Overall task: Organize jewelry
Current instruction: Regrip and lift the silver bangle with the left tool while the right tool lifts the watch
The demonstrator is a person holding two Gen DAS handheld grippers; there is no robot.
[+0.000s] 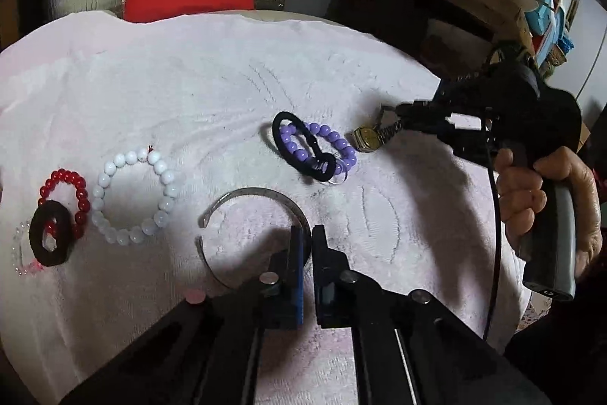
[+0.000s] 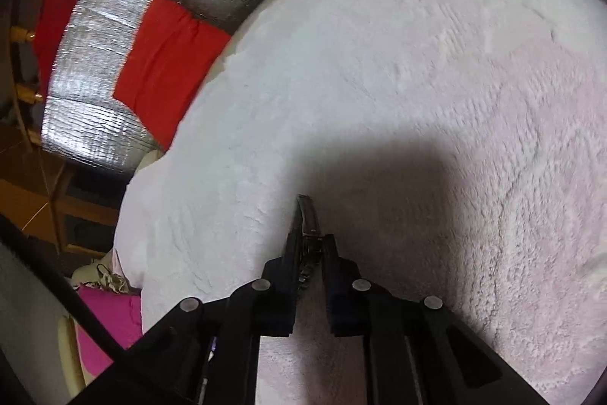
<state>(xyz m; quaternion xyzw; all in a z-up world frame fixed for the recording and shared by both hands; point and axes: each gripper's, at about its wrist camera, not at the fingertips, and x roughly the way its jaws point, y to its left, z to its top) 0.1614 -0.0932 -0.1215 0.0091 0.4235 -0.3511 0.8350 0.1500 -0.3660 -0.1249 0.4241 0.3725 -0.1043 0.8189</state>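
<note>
Left wrist view: we see our left gripper [image 1: 308, 234] with jaws nearly together on the rim of the silver cuff bangle [image 1: 250, 234], which lies flat on the pale towel [image 1: 189, 82]. We judge the cuff stiff, light and slick, so a pinch across the thin band mid-arc suits best. Our right gripper [image 1: 390, 114] is clamped on the metal strap of the gold watch [image 1: 366, 139], just beside the purple bead bracelet [image 1: 318, 147] tangled with a black hair tie [image 1: 299, 147]. Right wrist view confirms the strap between the pads. We judge the watch heavier, its linked strap floppy; the face will swing.
</note>
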